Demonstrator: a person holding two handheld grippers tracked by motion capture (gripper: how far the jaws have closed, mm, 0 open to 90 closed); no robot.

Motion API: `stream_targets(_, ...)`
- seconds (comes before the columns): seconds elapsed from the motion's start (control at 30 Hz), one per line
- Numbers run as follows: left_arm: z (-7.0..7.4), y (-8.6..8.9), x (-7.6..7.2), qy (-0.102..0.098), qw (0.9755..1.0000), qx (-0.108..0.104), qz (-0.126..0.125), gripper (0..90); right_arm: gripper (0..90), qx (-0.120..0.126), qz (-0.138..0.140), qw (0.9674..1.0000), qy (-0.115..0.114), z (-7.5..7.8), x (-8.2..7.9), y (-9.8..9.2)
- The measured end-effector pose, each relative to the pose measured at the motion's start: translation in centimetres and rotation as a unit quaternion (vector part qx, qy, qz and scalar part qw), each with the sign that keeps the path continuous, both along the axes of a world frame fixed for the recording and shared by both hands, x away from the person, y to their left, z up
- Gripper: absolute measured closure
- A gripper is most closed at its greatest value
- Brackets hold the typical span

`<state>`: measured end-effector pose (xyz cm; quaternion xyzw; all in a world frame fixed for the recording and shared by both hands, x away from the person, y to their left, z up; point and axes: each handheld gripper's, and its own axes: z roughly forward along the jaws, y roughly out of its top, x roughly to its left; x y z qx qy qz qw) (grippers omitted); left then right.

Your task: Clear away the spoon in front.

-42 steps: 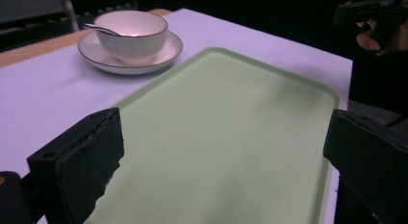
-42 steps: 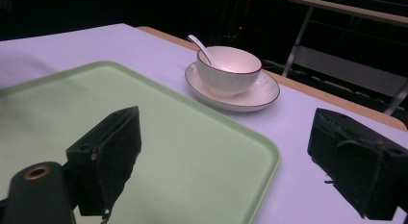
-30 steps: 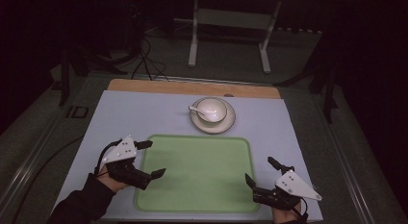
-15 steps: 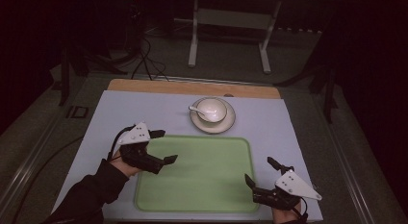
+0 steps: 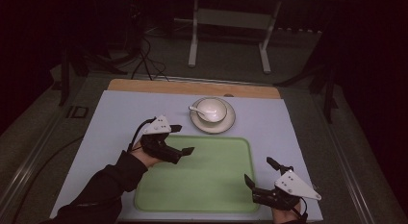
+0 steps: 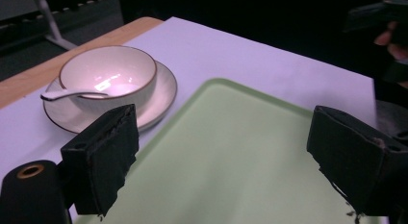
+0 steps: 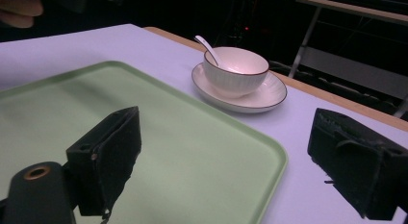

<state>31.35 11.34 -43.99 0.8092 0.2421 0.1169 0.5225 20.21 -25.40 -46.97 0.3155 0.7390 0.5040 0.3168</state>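
A pale green rectangular plastic tray (image 5: 207, 185) lies in the lower middle of the high view on a light lilac mat (image 5: 115, 113) that covers the wooden worktop (image 5: 192, 87). Just above the tray's upper edge, near the frame's centre, a white ribbed bowl with a brown rim (image 5: 212, 109) stands on a matching white saucer (image 5: 226, 124), with a white ceramic spoon (image 5: 196, 110) resting in it. The left tongs (image 5: 182, 140) hover over the tray's upper left corner, jaws apart and empty. The right tongs (image 5: 260, 172), at the lower right, are likewise spread and empty. No readable writing shows.
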Motion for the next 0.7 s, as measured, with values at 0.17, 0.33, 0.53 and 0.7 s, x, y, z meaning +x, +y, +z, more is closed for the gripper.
stream_targets(0.17,0.4,-0.6,1.6,0.004,0.9996,-0.009,0.025,13.7,11.4,0.0,0.002,1.0,0.004,-0.1,0.1,0.0)
stream_targets(0.33,0.3,-0.8,3.6,0.026,0.9968,-0.021,0.072,14.2,11.5,-0.002,0.006,1.0,0.006,-0.1,0.1,0.1)
stream_targets(0.53,-0.3,-0.6,6.0,0.067,0.9887,-0.065,0.117,16.6,11.5,-0.003,0.009,0.9999,0.006,-0.1,0.1,0.2)
stream_targets(0.7,-1.2,-0.3,7.7,0.108,0.975,-0.124,0.149,20.5,11.5,-0.003,0.01,0.9999,0.004,-0.1,0.0,0.1)
